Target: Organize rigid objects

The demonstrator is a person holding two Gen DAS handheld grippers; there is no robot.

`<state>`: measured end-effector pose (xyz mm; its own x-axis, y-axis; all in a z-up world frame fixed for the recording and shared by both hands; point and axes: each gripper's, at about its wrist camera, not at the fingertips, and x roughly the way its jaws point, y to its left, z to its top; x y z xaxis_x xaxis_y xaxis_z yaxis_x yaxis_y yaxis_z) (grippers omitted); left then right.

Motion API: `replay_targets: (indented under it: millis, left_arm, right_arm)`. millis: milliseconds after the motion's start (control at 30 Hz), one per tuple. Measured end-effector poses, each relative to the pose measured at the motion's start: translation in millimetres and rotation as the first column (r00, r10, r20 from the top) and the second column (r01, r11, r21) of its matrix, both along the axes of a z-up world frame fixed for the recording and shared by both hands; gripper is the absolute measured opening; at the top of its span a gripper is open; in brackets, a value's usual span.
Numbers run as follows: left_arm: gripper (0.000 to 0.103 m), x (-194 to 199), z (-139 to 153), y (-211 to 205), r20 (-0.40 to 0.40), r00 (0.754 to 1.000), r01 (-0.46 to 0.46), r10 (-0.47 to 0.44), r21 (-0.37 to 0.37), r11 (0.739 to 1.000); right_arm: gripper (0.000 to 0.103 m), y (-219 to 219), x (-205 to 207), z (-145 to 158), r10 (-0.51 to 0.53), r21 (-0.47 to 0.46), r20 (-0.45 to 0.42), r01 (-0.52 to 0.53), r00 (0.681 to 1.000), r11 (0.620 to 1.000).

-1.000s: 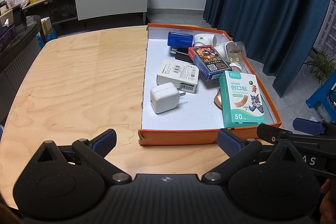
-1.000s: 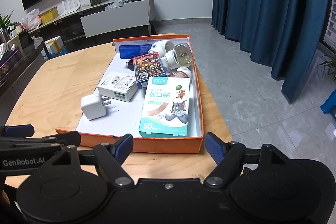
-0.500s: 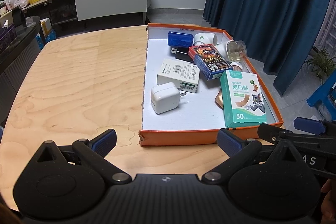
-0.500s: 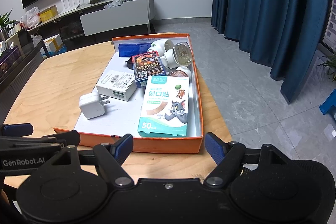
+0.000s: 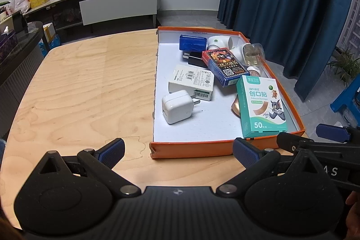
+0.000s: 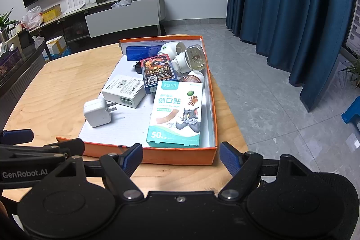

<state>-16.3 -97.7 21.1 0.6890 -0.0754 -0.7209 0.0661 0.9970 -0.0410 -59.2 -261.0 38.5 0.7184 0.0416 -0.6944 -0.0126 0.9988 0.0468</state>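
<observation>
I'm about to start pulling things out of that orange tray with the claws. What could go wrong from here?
1. The card box leans on the white carton and black plug; lifting either may topple it.
2. The bandage box hides a copper-coloured item, which may get dragged along.
3. The tray sits near the table edge; a push could slide it off.

Shallow orange cardboard tray (image 5: 191, 151) at right edge of pale wooden table (image 5: 90, 87). Inside: white square plug charger (image 5: 177, 106) near tray's left wall, flat white carton (image 5: 192, 82) just behind it. Teal plaster box (image 5: 261, 102) at near right corner. Dark card box (image 5: 225, 63) mid-tray, blue plastic case (image 5: 192, 43) along far wall.
</observation>
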Motion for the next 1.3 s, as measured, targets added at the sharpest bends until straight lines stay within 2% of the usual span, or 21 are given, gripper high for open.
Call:
replay_targets:
  millis: [1300]
  left_arm:
    - [0.103,0.8,-2.3,0.7,-0.003,1.0,0.001,-0.001,-0.009,1.0]
  right_arm:
    - [0.089,3.6,-0.7,0.8,0.001,-0.022,-0.006,-0.001,1.0,1.0]
